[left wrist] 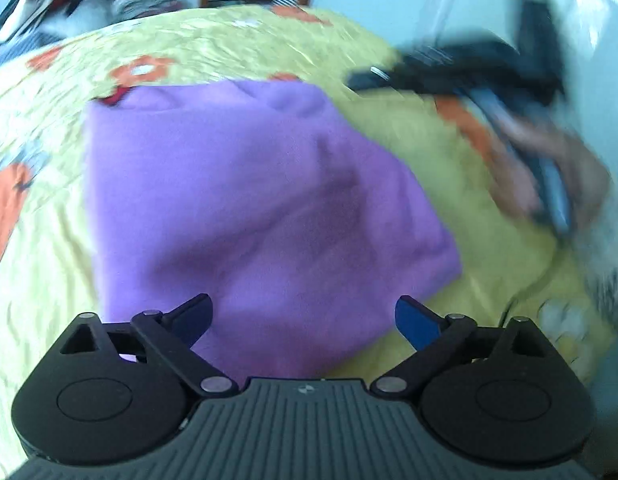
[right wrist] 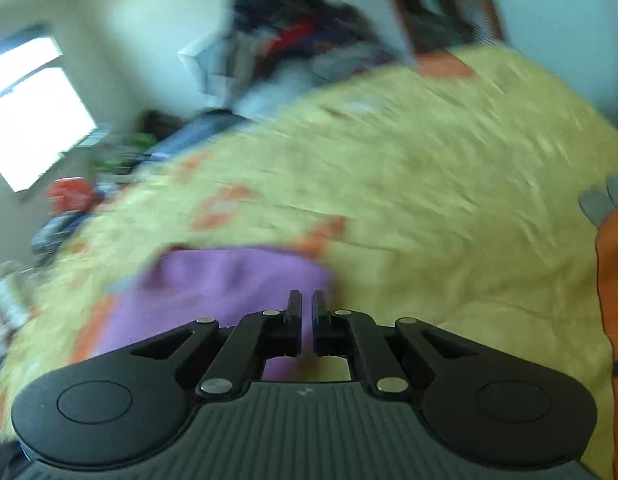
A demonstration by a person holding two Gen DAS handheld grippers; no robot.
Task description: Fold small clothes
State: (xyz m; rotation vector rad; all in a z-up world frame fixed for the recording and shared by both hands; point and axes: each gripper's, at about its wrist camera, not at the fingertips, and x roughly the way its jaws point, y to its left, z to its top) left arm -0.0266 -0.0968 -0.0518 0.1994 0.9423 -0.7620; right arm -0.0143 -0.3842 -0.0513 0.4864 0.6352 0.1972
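Note:
A purple cloth (left wrist: 245,208) lies on the yellow-green flowered bedspread (left wrist: 213,44), folded into a rough block. My left gripper (left wrist: 305,316) is open above the cloth's near edge and holds nothing. The right gripper shows blurred at the right of the left wrist view (left wrist: 449,76), held in a hand above the bed. In the right wrist view the right gripper (right wrist: 307,304) has its fingers nearly together with a thin gap, nothing visibly between them, over the near right part of the purple cloth (right wrist: 213,292).
A pile of clothes (right wrist: 293,36) sits past the far edge of the bed. A window (right wrist: 33,116) and clutter lie to the left. An orange item (right wrist: 615,320) is at the right edge. The bedspread (right wrist: 449,184) stretches bare to the right.

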